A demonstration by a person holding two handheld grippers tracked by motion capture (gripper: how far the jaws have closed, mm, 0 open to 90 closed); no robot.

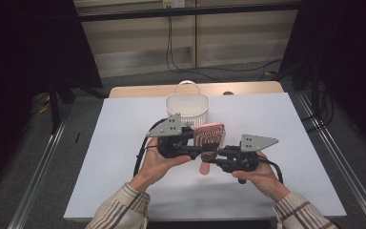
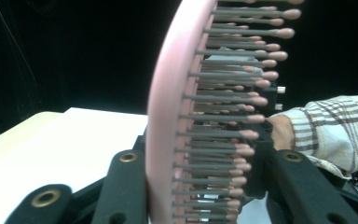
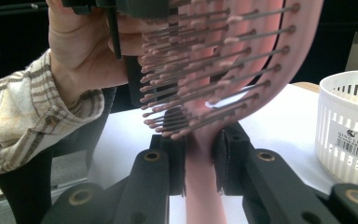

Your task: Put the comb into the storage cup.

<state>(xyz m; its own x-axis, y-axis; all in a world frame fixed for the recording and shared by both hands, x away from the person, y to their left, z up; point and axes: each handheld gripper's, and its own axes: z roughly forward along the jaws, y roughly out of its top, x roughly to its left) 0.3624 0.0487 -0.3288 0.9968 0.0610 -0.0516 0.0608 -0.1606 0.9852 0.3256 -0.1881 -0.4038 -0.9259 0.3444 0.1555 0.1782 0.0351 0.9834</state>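
My right gripper (image 3: 200, 163) clamps the pink hairbrush (image 3: 242, 65) by its handle, with the bristled head rising above my jaws. My left gripper (image 2: 200, 172) closes across that head, back against one jaw, bristles toward the other.

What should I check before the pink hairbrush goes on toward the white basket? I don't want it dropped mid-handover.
1. Right claw shut on the hairbrush handle: ok.
2. Left claw around the brush head: ok, though how firmly it presses, cannot tell.
3. Brush lifted off the white table: ok.
4. Basket upright, mouth open: ok.
5. Basket free of other contents: cannot tell.
6. Path from brush to basket unobstructed: ok.
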